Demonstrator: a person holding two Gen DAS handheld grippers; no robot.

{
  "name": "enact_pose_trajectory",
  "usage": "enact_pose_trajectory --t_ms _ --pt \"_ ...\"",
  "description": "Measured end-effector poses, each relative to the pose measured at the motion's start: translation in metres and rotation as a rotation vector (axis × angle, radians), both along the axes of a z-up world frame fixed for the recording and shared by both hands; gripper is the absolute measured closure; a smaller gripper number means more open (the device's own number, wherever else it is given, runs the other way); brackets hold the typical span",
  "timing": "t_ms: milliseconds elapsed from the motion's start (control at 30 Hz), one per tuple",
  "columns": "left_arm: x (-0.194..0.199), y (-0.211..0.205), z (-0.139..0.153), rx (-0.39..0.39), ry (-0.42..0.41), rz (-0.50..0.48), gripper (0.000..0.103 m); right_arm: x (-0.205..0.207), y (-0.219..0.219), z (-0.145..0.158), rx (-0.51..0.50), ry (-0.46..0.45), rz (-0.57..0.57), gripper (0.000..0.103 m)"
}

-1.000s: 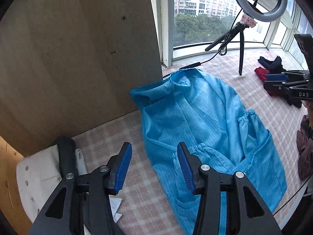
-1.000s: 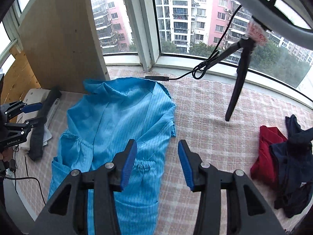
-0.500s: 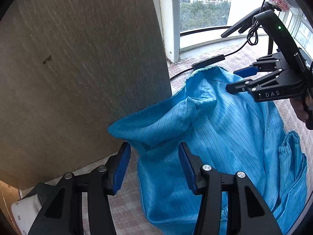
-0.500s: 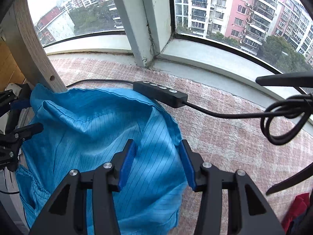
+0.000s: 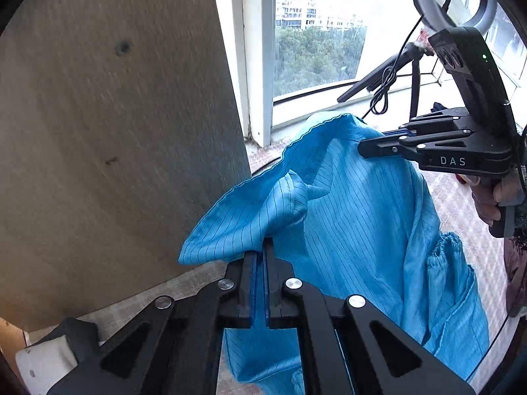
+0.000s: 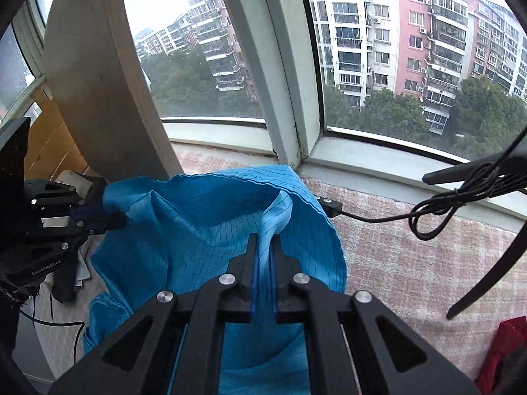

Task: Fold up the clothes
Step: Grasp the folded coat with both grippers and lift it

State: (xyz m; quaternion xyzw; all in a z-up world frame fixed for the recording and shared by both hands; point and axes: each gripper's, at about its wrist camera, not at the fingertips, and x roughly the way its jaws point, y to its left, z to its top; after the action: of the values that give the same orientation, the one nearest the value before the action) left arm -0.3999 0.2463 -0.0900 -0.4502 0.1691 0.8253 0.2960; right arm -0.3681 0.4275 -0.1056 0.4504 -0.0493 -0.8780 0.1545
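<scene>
A blue pinstriped garment (image 5: 355, 230) hangs lifted between both grippers, its collar edge stretched across the top. My left gripper (image 5: 260, 247) is shut on the garment's left shoulder. My right gripper (image 6: 263, 243) is shut on the other shoulder of the same garment (image 6: 197, 237). The right gripper also shows in the left wrist view (image 5: 365, 148), and the left gripper shows in the right wrist view (image 6: 122, 220). The garment's lower part with an elastic cuff (image 5: 444, 250) hangs down toward the checked cloth surface.
A wooden panel (image 5: 115, 131) stands close on the left. Window frames (image 6: 290, 98) rise behind. A ring-light tripod (image 5: 411, 75) with a cable and inline controller (image 6: 332, 207) sits at the back right. Red clothing (image 6: 504, 345) lies at right, white folded fabric (image 5: 42, 358) at lower left.
Both grippers closed on the garment's shoulders and lifted it off the surface; a second ago it lay flat and both grippers were open above it.
</scene>
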Motion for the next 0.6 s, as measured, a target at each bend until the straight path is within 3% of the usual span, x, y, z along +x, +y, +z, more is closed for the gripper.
enact_pose_trajectory --t_ms 233,333,500,600 --pt "0.072 -0.039 0.063 0.046 0.088 -0.038 0.101 0.086 -0.011 0.074 0.000 0.148 0.007 0.097" --pt "0.113 -0.056 0.074 0.057 0.103 -0.060 0.101 0.134 -0.018 0.086 0.010 0.192 0.006 0.097" --pt "0.188 -0.075 0.063 0.065 0.057 -0.090 0.101 0.228 -0.022 0.069 0.014 0.200 -0.027 0.097" --pt "0.231 -0.082 0.035 0.075 -0.038 -0.093 0.101 0.281 -0.027 0.041 0.016 0.151 -0.053 0.098"
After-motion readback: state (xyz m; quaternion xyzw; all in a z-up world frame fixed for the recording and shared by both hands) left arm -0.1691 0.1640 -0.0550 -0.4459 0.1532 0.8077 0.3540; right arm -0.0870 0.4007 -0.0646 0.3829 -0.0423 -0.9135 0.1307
